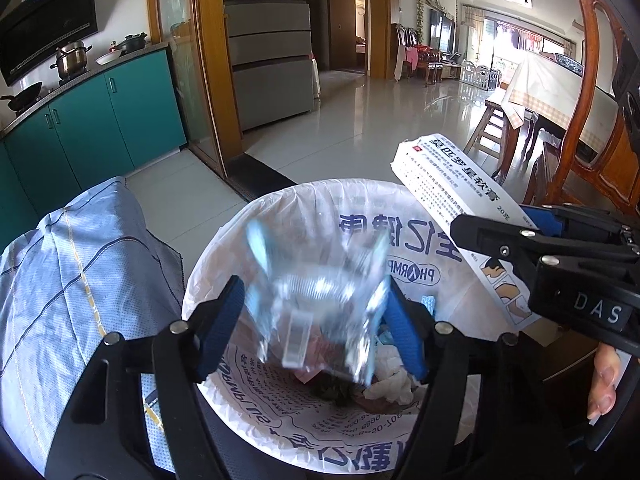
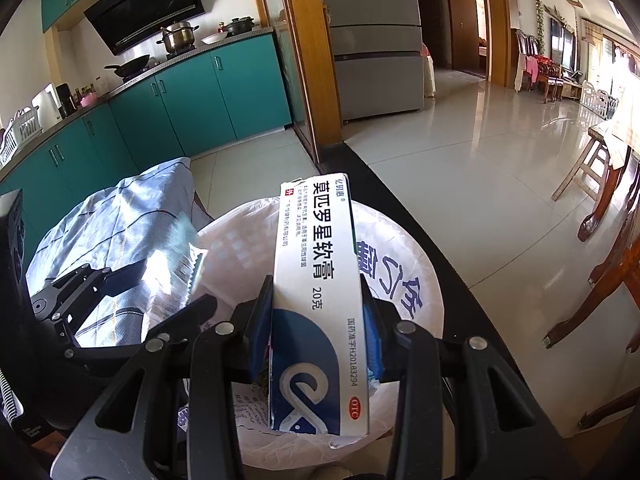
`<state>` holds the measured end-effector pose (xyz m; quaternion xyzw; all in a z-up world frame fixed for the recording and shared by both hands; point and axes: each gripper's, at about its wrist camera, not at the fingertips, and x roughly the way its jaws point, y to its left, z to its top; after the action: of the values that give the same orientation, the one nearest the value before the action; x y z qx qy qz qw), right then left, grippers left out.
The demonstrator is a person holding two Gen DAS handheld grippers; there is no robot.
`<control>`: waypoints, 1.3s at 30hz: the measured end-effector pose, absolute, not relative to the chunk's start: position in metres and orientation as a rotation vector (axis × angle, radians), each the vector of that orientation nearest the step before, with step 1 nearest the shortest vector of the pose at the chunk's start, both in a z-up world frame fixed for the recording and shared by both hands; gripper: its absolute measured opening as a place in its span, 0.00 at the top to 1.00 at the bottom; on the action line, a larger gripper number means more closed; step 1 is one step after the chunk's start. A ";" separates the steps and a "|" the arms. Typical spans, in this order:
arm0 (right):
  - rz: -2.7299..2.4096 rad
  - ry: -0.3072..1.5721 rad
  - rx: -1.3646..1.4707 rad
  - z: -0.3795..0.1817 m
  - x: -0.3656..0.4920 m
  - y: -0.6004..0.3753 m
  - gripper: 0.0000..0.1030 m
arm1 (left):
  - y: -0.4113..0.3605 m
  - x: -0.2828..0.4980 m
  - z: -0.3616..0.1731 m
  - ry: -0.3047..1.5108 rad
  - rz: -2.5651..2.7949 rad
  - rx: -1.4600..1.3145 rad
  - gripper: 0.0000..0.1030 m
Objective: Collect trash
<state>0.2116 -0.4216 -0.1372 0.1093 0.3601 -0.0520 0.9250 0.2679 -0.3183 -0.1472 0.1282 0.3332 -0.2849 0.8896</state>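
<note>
Left gripper (image 1: 316, 320) spread over white-lined bin (image 1: 224, 240), liner printed "PHARM…"; blurred clear plastic wrapper (image 1: 320, 304) between pads, loose, above trash in bin; right gripper (image 2: 316, 320) pinching white-blue ointment box (image 2: 316, 280) marked "莫匹罗星软膏", "20克", "OTC", over bin rim

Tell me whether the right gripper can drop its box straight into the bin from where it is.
Probably yes: the right gripper holds the medicine box over the lined bin's open mouth, with nothing beneath but trash.
</note>
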 end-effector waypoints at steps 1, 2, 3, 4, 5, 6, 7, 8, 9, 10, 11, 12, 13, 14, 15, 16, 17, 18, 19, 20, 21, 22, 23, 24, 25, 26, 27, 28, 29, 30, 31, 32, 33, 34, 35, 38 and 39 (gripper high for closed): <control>-0.106 0.740 0.224 -0.138 0.212 -0.421 0.62 | -0.318 0.268 -0.147 0.693 -0.591 0.266 0.32; -0.106 0.740 0.224 -0.138 0.212 -0.421 0.62 | -0.319 0.268 -0.148 0.694 -0.590 0.266 0.32; -0.106 0.740 0.224 -0.138 0.212 -0.421 0.62 | -0.319 0.268 -0.148 0.695 -0.589 0.264 0.32; -0.105 0.740 0.224 -0.138 0.212 -0.422 0.62 | -0.318 0.269 -0.148 0.697 -0.588 0.262 0.32; -0.104 0.742 0.224 -0.138 0.212 -0.422 0.62 | -0.318 0.269 -0.149 0.698 -0.586 0.260 0.32; -0.103 0.743 0.224 -0.138 0.212 -0.422 0.62 | -0.317 0.269 -0.149 0.700 -0.584 0.258 0.31; -0.102 0.745 0.223 -0.139 0.212 -0.422 0.62 | -0.316 0.270 -0.149 0.701 -0.580 0.254 0.30; -0.101 0.750 0.223 -0.139 0.213 -0.421 0.62 | -0.315 0.270 -0.149 0.701 -0.575 0.251 0.30; -0.097 0.756 0.224 -0.140 0.213 -0.421 0.62 | -0.314 0.271 -0.148 0.699 -0.568 0.248 0.29; -0.092 0.763 0.224 -0.141 0.214 -0.421 0.60 | -0.312 0.271 -0.148 0.697 -0.562 0.246 0.29; -0.089 0.769 0.224 -0.143 0.215 -0.420 0.56 | -0.310 0.271 -0.146 0.692 -0.553 0.242 0.27; -0.095 0.766 0.224 -0.143 0.215 -0.419 0.42 | -0.307 0.270 -0.144 0.685 -0.543 0.237 0.25; -0.100 0.757 0.226 -0.142 0.214 -0.419 0.29 | -0.303 0.270 -0.142 0.680 -0.533 0.238 0.24; -0.100 0.745 0.229 -0.140 0.213 -0.418 0.25 | -0.299 0.268 -0.140 0.671 -0.521 0.235 0.23; -0.094 0.734 0.230 -0.139 0.212 -0.418 0.21 | -0.292 0.266 -0.135 0.655 -0.504 0.231 0.21; -0.092 0.726 0.231 -0.138 0.212 -0.418 0.18 | -0.285 0.264 -0.131 0.641 -0.493 0.226 0.19; -0.100 0.711 0.228 -0.136 0.210 -0.417 0.16 | -0.276 0.261 -0.126 0.626 -0.479 0.224 0.17; -0.114 0.681 0.224 -0.132 0.207 -0.417 0.16 | -0.266 0.258 -0.122 0.612 -0.462 0.223 0.15; -0.121 0.649 0.224 -0.127 0.205 -0.417 0.15 | -0.257 0.256 -0.119 0.605 -0.444 0.223 0.14; -0.126 0.601 0.224 -0.121 0.199 -0.416 0.15 | -0.246 0.254 -0.116 0.604 -0.420 0.227 0.13; -0.131 0.547 0.226 -0.114 0.191 -0.414 0.12 | -0.231 0.253 -0.115 0.613 -0.381 0.237 0.13; -0.138 0.508 0.226 -0.109 0.186 -0.413 0.07 | -0.219 0.252 -0.114 0.618 -0.351 0.241 0.13; -0.145 0.464 0.226 -0.104 0.179 -0.411 0.06 | -0.206 0.250 -0.112 0.616 -0.325 0.239 0.13; -0.147 0.438 0.226 -0.100 0.175 -0.409 0.05 | -0.193 0.246 -0.108 0.609 -0.298 0.236 0.13; -0.145 0.416 0.225 -0.098 0.170 -0.406 0.04 | -0.179 0.241 -0.103 0.597 -0.276 0.234 0.13; -0.145 0.398 0.224 -0.098 0.164 -0.402 0.04 | -0.166 0.235 -0.097 0.578 -0.263 0.231 0.12; -0.150 0.383 0.222 -0.099 0.157 -0.397 0.04 | -0.150 0.226 -0.090 0.550 -0.251 0.224 0.10; -0.153 0.378 0.221 -0.101 0.153 -0.393 0.04 | -0.139 0.219 -0.085 0.530 -0.244 0.217 0.09; -0.155 0.376 0.223 -0.104 0.146 -0.387 0.04 | -0.128 0.211 -0.081 0.510 -0.235 0.210 0.08; -0.161 0.375 0.224 -0.105 0.140 -0.383 0.04 | -0.116 0.200 -0.077 0.491 -0.226 0.202 0.06; -0.176 0.379 0.228 -0.109 0.128 -0.373 0.04 | -0.105 0.191 -0.074 0.474 -0.218 0.197 0.05; -0.183 0.390 0.229 -0.111 0.121 -0.367 0.04 | -0.093 0.178 -0.072 0.450 -0.205 0.194 0.04; -0.192 0.411 0.226 -0.113 0.109 -0.356 0.04 | -0.084 0.168 -0.070 0.430 -0.191 0.194 0.04; -0.190 0.418 0.222 -0.114 0.098 -0.347 0.04 | -0.073 0.153 -0.068 0.413 -0.167 0.196 0.04; -0.182 0.416 0.217 -0.114 0.086 -0.338 0.04 | -0.063 0.140 -0.066 0.404 -0.144 0.195 0.04; -0.111 0.420 0.187 -0.108 0.058 -0.309 0.04 | -0.035 0.103 -0.059 0.375 -0.122 0.141 0.03; -0.088 0.431 0.151 -0.101 0.054 -0.299 0.04 | -0.026 0.092 -0.056 0.375 -0.125 0.120 0.03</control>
<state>0.0535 -0.2987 -0.1011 0.0750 0.2136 -0.0436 0.9731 0.0915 -0.0258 -0.0562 0.0595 0.1861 -0.0619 0.9788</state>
